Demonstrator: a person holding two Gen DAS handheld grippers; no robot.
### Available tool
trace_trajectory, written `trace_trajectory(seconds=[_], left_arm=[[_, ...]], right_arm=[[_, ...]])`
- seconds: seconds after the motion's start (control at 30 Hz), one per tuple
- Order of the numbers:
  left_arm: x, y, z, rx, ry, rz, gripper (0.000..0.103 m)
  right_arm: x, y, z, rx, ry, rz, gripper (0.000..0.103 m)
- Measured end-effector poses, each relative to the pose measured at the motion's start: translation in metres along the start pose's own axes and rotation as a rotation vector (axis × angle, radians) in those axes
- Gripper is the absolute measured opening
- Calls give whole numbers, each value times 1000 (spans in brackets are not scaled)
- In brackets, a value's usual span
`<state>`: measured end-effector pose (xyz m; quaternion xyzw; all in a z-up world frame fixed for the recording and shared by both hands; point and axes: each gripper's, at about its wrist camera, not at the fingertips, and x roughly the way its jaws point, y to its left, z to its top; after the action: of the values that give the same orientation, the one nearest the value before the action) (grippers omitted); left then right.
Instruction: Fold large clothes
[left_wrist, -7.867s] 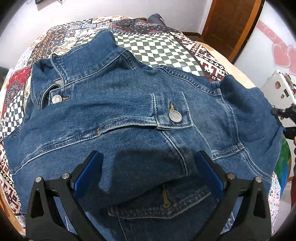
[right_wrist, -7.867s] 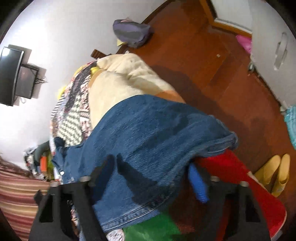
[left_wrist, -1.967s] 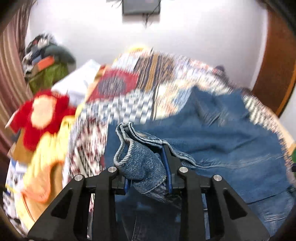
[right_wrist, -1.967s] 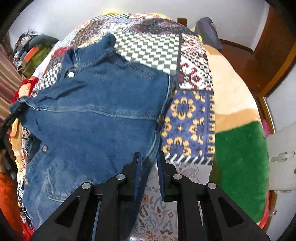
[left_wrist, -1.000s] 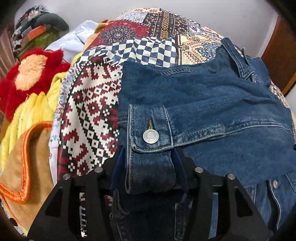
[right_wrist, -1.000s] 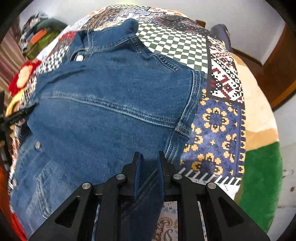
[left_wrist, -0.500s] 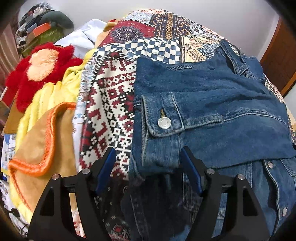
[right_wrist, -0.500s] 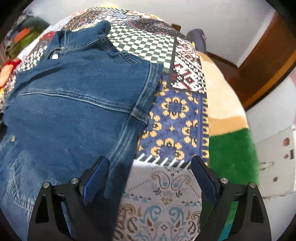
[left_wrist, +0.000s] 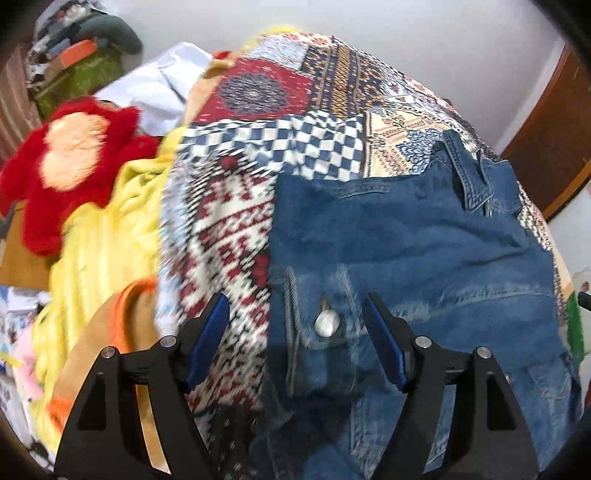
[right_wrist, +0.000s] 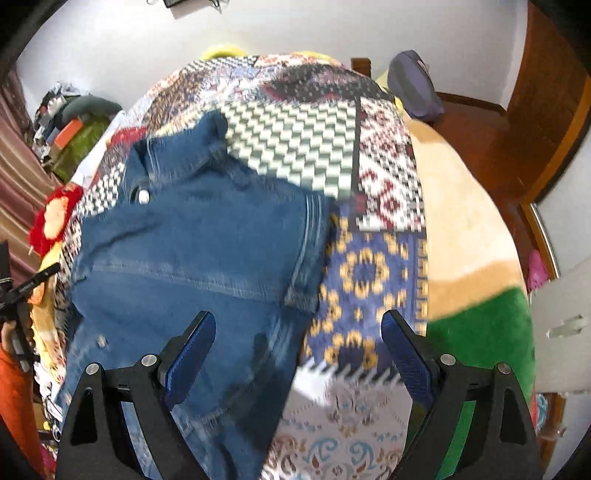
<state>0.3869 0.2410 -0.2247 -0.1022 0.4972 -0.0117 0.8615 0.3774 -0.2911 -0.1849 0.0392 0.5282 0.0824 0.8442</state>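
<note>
The patchwork bedspread (right_wrist: 373, 273) is carrying the denim jacket (right_wrist: 207, 243), which is lying spread across its left half in my right wrist view, collar far, hem near. A second ago both of my grippers were closed on this cloth: the right on the jacket's near right edge, the left on the buttoned sleeve cuff (left_wrist: 317, 332). Both have since let go and drawn up and back, so more of the bed is showing beneath them.

I am holding my right gripper (right_wrist: 297, 350) steeply downward above the jacket's near right edge; its blue pads are standing wide apart, clasping nothing, with denim under the left pad and bare bedspread under the right.

I am also tilting my left gripper (left_wrist: 295, 345) steeply downward. Its jaws are spread well apart and empty; the released cuff, folded across the jacket's front, is lying below and between them without touching either pad. A red plush toy (left_wrist: 70, 162) is sitting far left beside yellow bedding (left_wrist: 107, 236).
</note>
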Motion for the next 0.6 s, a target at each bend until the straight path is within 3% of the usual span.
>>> trace_trajectory(seconds=[0.1,0.37,0.43,0.6], left_arm=[[22,2,18,-5,40,-33,74],[76,18,55,-77,96,-32,74],[80,17,60,-78,80,-38,74],[89,9,68,-88,57,-25,70]], right_arm=[[8,-1,16,6,2,15,90],[54,-11,38,64,56,67,88],[64,-15,39,83,68,86,84],[87,-28,43,161,103,171,57]])
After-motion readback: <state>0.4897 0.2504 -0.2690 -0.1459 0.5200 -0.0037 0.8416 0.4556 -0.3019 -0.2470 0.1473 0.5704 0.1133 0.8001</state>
